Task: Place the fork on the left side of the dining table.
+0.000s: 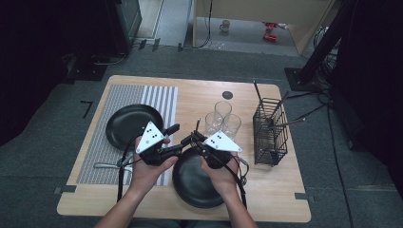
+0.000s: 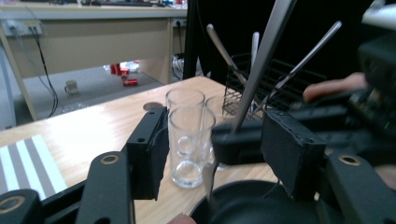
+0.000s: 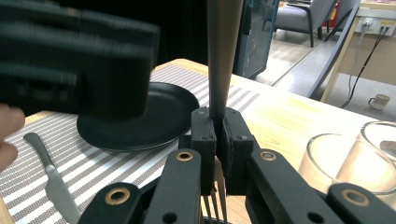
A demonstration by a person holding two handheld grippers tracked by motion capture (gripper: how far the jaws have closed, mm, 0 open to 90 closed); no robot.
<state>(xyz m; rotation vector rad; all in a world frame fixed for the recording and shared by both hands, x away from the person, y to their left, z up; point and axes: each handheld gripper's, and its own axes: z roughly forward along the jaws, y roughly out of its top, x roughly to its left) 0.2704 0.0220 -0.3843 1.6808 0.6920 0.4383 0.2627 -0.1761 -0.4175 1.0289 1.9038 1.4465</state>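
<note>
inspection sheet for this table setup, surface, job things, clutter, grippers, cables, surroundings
surface: wooden table with a striped placemat on its left part
job's things: fork clamped upright, tines down, over the near black plate; far black plate on the placemat; knife lying on the placemat
clutter: three clear glasses; wire basket holding cutlery
grippers: right gripper shut on the fork; left gripper open, jaws either side of the fork, pads not touching
cables: black cables trail from each gripper; more on the floor at right
surroundings: grey carpet, a mug and red items under a far desk
</note>
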